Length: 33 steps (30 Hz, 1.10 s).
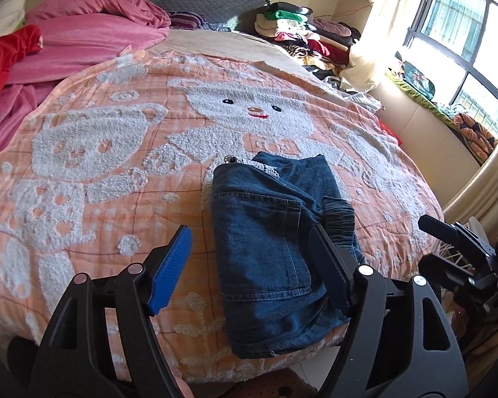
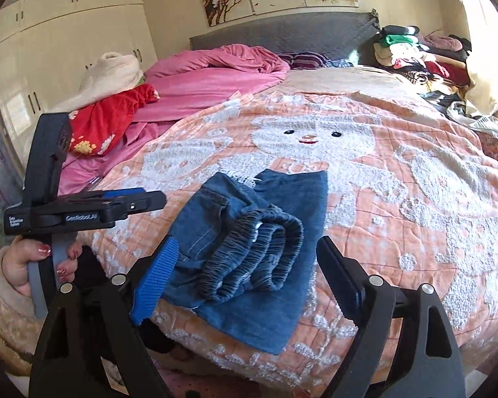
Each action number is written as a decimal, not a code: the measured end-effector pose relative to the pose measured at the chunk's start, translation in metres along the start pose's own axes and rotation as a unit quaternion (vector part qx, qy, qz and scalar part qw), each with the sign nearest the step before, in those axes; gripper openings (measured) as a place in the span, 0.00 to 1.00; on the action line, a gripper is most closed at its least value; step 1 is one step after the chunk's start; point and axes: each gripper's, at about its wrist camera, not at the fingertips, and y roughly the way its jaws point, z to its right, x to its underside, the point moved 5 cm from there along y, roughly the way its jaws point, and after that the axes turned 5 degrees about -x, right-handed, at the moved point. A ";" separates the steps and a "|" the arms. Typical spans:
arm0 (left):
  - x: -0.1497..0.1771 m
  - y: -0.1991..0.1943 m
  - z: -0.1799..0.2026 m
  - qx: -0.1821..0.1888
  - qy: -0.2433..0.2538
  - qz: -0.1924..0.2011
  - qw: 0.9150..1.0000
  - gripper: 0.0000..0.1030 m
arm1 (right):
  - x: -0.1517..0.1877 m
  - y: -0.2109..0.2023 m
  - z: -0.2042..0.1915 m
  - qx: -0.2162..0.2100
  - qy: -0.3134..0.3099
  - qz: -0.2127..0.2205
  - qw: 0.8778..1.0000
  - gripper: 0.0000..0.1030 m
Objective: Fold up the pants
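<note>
The pants (image 1: 265, 252), small blue denim ones, lie folded into a compact bundle at the near edge of the bed (image 1: 99, 165), on an orange quilt with white bears. The gathered elastic waistband (image 2: 259, 258) curls on top at the near end of the bundle, and a bit of white lace trim shows at the far end.

The left tool (image 1: 252, 265) hangs just above the bundle with its fingers spread wide, pinching nothing; its right finger overlaps the bundle's right edge in the picture, though whether it touches I cannot tell. The right tool (image 2: 245, 278) is also spread and empty, its fingers straddling the waistband end from the near side.

The denim looks soft and light but thick where layers stack, so it should hold a crease yet spring open at the bulky waistband. It is neither slippery nor fragile. A sensible hold is a flat folded edge or corner, taking all layers at once, rather than the puffy elastic.

In the right wrist view, the left tool's body reads "GenRobot.AI"; a smaller label beside it is too blurred to read.
</note>
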 end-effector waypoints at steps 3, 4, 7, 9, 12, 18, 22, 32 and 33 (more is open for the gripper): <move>0.004 0.008 -0.004 -0.001 -0.009 -0.009 1.000 0.65 | 0.002 0.007 0.018 0.018 0.027 -0.012 0.999 0.82; 0.005 0.010 -0.006 -0.002 -0.010 -0.011 1.000 0.65 | 0.003 0.009 0.023 0.021 0.035 -0.015 0.999 0.82; 0.010 0.019 -0.009 -0.003 -0.016 -0.018 1.000 0.65 | 0.007 0.021 0.037 0.030 0.055 -0.033 0.997 0.82; 0.014 0.024 -0.010 0.002 -0.022 -0.025 0.999 0.65 | 0.013 0.030 0.046 0.031 0.070 -0.045 0.996 0.82; 0.018 0.033 -0.009 0.010 -0.026 -0.032 0.999 0.65 | 0.020 0.042 0.054 0.023 0.089 -0.058 0.994 0.82; 0.028 0.055 -0.004 0.027 -0.032 -0.056 0.998 0.65 | 0.028 0.067 0.055 -0.004 0.097 -0.083 0.992 0.82; 0.031 0.068 -0.003 0.029 -0.035 -0.063 0.997 0.65 | 0.034 0.083 0.055 -0.024 0.105 -0.099 0.989 0.82; 0.026 0.083 0.004 0.026 -0.027 -0.065 0.997 0.65 | 0.030 0.106 0.056 -0.061 0.104 -0.094 0.988 0.79; 0.026 0.084 0.005 0.024 -0.026 -0.066 0.997 0.65 | 0.030 0.108 0.055 -0.061 0.101 -0.094 0.989 0.77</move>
